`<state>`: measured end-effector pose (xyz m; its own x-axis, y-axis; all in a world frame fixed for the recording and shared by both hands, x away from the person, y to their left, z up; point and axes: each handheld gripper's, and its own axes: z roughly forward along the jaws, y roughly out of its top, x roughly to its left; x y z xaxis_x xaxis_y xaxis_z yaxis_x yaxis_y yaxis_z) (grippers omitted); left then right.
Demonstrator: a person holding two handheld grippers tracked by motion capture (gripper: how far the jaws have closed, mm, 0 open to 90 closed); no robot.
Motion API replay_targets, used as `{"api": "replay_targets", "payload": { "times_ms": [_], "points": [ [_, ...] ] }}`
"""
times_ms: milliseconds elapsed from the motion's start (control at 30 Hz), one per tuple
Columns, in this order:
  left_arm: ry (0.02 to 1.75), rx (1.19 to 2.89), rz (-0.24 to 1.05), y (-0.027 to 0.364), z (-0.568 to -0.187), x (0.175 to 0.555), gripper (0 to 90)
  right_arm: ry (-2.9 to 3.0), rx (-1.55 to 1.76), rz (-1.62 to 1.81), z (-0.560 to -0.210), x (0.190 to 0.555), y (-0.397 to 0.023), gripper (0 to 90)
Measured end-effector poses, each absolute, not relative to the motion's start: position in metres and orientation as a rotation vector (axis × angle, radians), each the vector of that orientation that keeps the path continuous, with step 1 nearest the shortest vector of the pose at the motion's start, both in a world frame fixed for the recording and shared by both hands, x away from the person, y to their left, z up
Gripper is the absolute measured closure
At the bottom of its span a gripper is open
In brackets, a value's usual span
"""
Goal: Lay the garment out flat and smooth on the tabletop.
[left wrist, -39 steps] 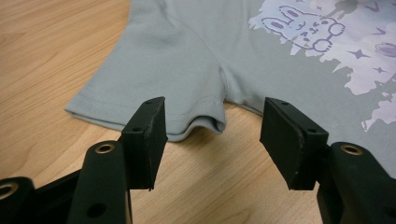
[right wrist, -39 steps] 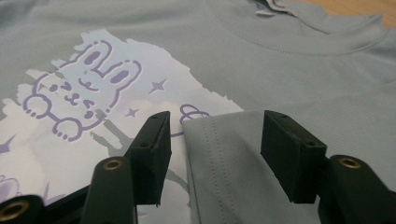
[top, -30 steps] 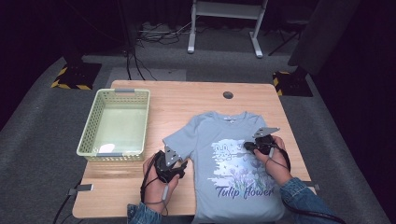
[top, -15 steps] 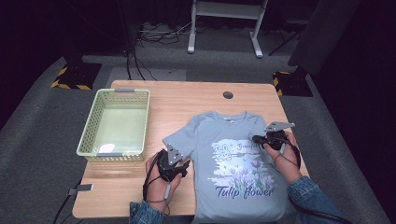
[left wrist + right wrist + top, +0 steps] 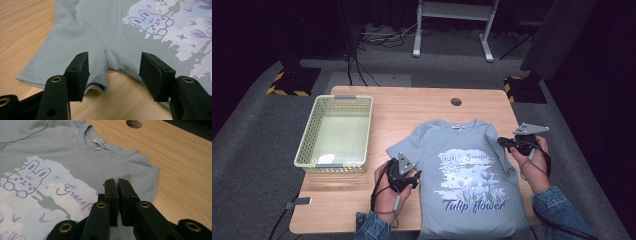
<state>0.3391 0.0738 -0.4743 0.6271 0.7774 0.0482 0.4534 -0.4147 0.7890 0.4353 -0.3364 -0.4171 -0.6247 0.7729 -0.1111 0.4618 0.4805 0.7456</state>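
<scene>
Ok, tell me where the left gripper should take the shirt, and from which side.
Probably the underarm notch of the shirt, where the sleeve hem meets the side seam. The hem there curls up off the table, giving an edge to pinch. Come in low from the shirt's outer side, along the table; the open left gripper already straddles that spot.

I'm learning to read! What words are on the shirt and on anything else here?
"Tulip flower": purple letters low on the front of the T-shirt.
"Gracef", the rest hidden behind the right tongs: cursive beside the printed bunny.
Neck label: too small to read.
Basket and table: no words.
</scene>
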Motion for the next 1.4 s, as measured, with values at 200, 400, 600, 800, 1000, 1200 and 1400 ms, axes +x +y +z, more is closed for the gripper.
{"api": "replay_targets", "payload": {
  "times_ms": [200, 400, 600, 800, 1000, 1200, 1400],
  "points": [
    [0.945, 2.083, 0.525, 0.069, -0.475, 0.341, 41.0, 2.240, 1.068, 0.947, -0.407, 0.437, -0.357, 86.9],
    [0.933, 2.089, 0.517, 0.064, -0.474, 0.343, 41.2, 2.184, 1.116, 0.924, -0.402, 0.438, -0.379, 86.7],
    [0.919, 2.093, 0.511, 0.059, -0.474, 0.345, 41.8, 2.091, 1.216, 0.863, -0.402, 0.439, -0.416, 81.6],
    [0.903, 2.102, 0.506, 0.054, -0.474, 0.345, 41.6, 1.994, 1.250, 0.865, -0.395, 0.425, -0.432, 52.7],
    [0.895, 2.100, 0.506, 0.052, -0.472, 0.343, 40.7, 2.037, 1.178, 0.905, -0.392, 0.411, -0.416, 50.2],
    [0.886, 2.098, 0.505, 0.050, -0.469, 0.339, 39.7, 2.104, 1.120, 0.947, -0.393, 0.394, -0.399, 48.5],
    [0.864, 2.094, 0.467, 0.045, -0.465, 0.329, 38.9, 2.187, 1.079, 0.993, -0.398, 0.370, -0.387, 45.9]
  ]
}}
